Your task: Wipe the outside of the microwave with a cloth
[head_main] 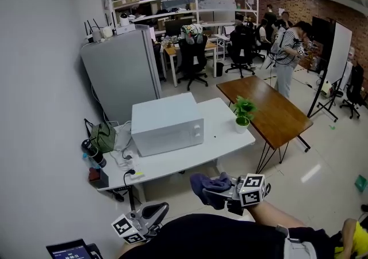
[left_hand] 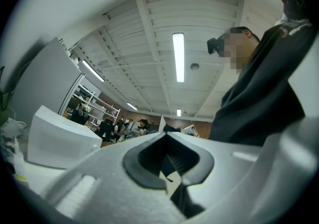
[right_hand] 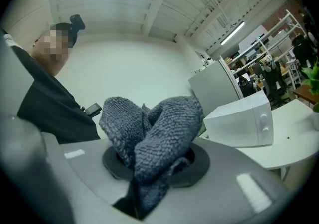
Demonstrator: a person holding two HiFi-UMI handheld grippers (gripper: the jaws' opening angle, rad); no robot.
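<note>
Fingers of the right gripper [right_hand: 154,166] pinch the cloth [right_hand: 149,128] (left gripper [left_hand: 169,161]: closed, empty), short of the table's [head_main: 172,163] near edge.

Lower end of cloth [right_hand: 154,133] buried between clamped jaws of right gripper [right_hand: 152,166]. Rear of left gripper [head_main: 150,214] hidden under person's dark torso [head_main: 218,237]. Ahead of both grippers, microwave [head_main: 167,124] dial markings too small to read.
</note>
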